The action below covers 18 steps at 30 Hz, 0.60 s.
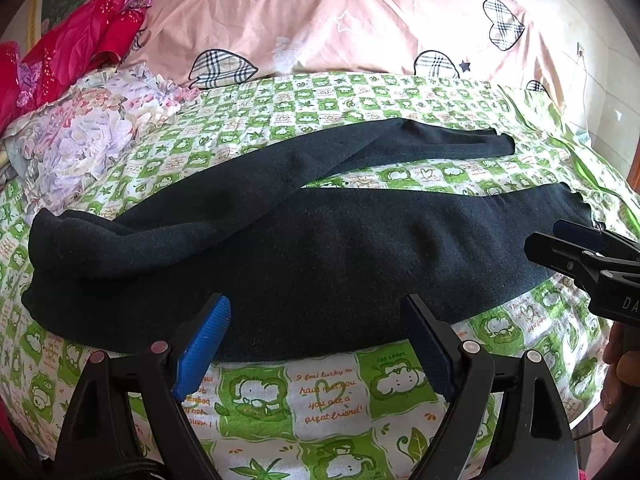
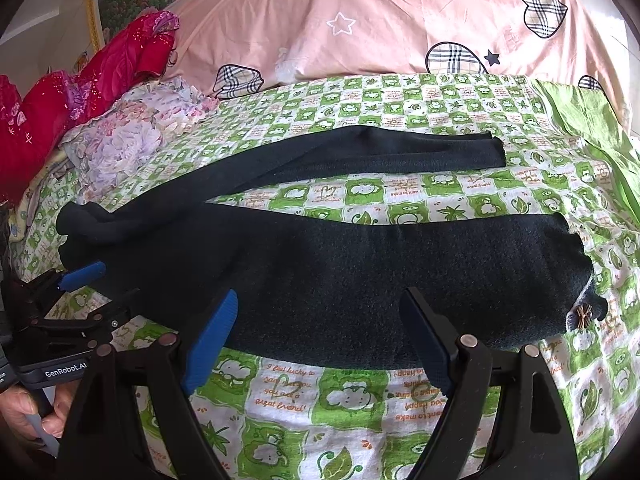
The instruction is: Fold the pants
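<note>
Black pants (image 1: 320, 248) lie spread across a bed covered by a green-and-white checked sheet (image 1: 320, 396) printed with small cartoon animals and lines of text. The waist end sits toward the left side of the bed, bunched into a soft roll, and the two legs run out to the right. They part about midway: the far leg (image 2: 360, 152) lies thin and flat, while the near leg (image 2: 400, 280) is broad and ends in a wavy cuff with a small metallic ornament (image 2: 583, 314) at its corner.

The left claw (image 1: 320, 344) hovers just in front of the near edge of the pants, its blue-padded fingers (image 1: 204, 352) spread wide apart with nothing between them. The right claw (image 2: 324, 344) hangs the same way before the near leg, released, with only pants fabric and sheet showing in the gap. In the right wrist view a hand (image 2: 28, 412) grips the handle of the left claw at the lower left.

Behind the pants, a pink quilt (image 1: 320, 16) with plaid hearts is piled along the back. A floral pillow (image 1: 92, 136) and red fabric (image 1: 80, 44) lie at the left.
</note>
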Each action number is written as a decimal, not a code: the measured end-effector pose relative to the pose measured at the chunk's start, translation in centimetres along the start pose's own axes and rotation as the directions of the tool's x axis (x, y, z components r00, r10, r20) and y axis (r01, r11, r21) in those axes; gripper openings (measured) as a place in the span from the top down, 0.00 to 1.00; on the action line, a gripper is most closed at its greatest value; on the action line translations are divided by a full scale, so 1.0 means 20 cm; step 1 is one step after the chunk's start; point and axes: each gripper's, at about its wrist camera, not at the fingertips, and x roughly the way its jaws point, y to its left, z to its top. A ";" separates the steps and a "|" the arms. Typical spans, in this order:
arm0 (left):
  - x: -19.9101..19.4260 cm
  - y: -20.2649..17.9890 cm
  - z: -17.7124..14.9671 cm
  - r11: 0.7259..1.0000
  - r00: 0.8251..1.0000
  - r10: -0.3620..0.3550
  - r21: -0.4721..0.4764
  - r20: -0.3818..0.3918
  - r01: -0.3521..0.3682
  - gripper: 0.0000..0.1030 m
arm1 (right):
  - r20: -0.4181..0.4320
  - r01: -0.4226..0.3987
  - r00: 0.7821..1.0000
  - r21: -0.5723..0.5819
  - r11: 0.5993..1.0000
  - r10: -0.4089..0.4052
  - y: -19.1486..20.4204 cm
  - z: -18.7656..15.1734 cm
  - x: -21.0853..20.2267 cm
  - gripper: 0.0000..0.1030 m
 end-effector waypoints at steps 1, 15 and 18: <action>0.00 0.00 0.00 1.000 1.000 -0.001 0.002 -0.001 0.001 0.15 | 0.001 0.000 1.000 -0.001 1.000 0.000 0.00 0.00 0.00 0.19; 0.00 -0.01 0.02 1.000 1.000 -0.017 0.009 -0.007 0.017 0.15 | -0.006 0.003 1.000 0.012 1.000 -0.003 -0.03 0.02 -0.01 0.19; 0.00 -0.01 0.02 1.000 1.000 -0.017 0.012 -0.009 0.017 0.15 | -0.010 0.004 1.000 0.011 1.000 -0.004 -0.02 0.01 -0.01 0.19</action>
